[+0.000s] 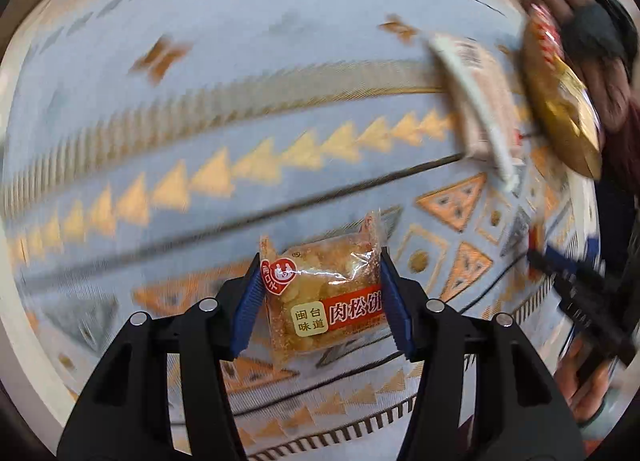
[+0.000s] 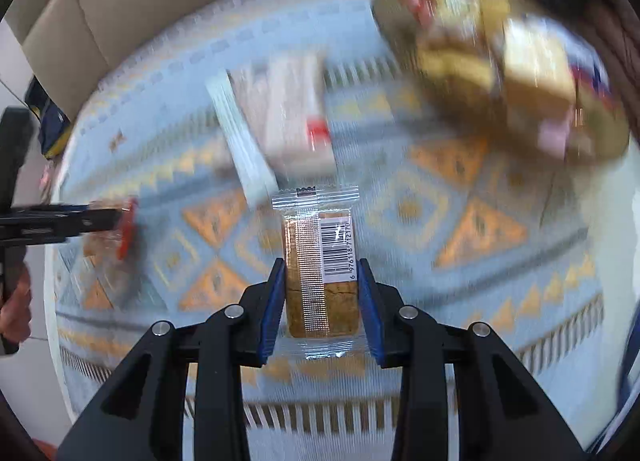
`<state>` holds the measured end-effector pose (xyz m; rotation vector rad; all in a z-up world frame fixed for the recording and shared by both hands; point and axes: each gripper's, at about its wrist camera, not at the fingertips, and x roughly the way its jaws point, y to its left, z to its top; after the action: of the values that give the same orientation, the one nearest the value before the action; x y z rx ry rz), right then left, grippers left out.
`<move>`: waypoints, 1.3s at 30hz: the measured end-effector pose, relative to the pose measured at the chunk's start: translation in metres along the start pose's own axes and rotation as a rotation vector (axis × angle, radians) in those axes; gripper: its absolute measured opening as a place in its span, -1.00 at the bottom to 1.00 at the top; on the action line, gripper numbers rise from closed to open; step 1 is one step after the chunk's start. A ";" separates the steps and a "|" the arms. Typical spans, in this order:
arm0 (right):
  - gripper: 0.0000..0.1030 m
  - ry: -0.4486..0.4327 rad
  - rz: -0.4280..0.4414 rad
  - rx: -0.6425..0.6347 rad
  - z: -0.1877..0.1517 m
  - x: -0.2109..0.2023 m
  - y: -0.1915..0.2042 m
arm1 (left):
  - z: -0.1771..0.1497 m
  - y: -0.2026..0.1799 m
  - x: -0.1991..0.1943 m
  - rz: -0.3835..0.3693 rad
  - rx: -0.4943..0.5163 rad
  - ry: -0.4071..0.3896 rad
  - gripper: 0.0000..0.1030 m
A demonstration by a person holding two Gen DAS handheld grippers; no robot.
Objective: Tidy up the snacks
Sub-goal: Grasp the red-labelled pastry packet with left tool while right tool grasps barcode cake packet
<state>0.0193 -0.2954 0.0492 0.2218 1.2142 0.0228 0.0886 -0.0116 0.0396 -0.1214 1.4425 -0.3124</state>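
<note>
The left gripper [image 1: 320, 301] clamps a meat-floss cake packet [image 1: 324, 301]; the right gripper [image 2: 322, 301] clamps a barcoded biscuit packet [image 2: 320, 273]. The far snack pile [image 2: 496, 73] is blurred.

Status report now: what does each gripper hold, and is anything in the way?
Left gripper shut on pork floss cake. Right gripper shut on barcode snack bar. Both above patterned cloth. Gold tray already loaded; path looks open.

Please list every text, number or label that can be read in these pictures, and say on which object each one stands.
"肉松饼": red band on the pastry packet in the left gripper.
"闽台味道": pale tag on it.
"6 976118 71217", last digit unclear: barcode on the biscuit packet in the right gripper.
Round logo, other packets: too blurred.
</note>
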 end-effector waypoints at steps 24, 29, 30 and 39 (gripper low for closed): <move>0.18 0.091 0.078 0.003 -0.035 0.019 0.000 | -0.025 -0.009 -0.017 0.007 0.211 -0.039 0.82; 0.17 0.085 0.023 -0.011 -0.034 0.027 0.014 | -0.036 -0.048 0.020 0.175 0.402 0.003 0.46; 0.14 0.079 0.002 -0.020 -0.034 0.029 0.019 | -0.040 -0.053 0.022 0.222 0.423 -0.010 0.43; -0.34 0.023 -0.096 -0.146 -0.041 0.029 0.048 | -0.043 -0.059 -0.006 0.178 0.411 -0.099 -0.14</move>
<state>-0.0033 -0.2383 0.0173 0.0360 1.2394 0.0305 0.0375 -0.0621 0.0554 0.3199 1.2550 -0.4428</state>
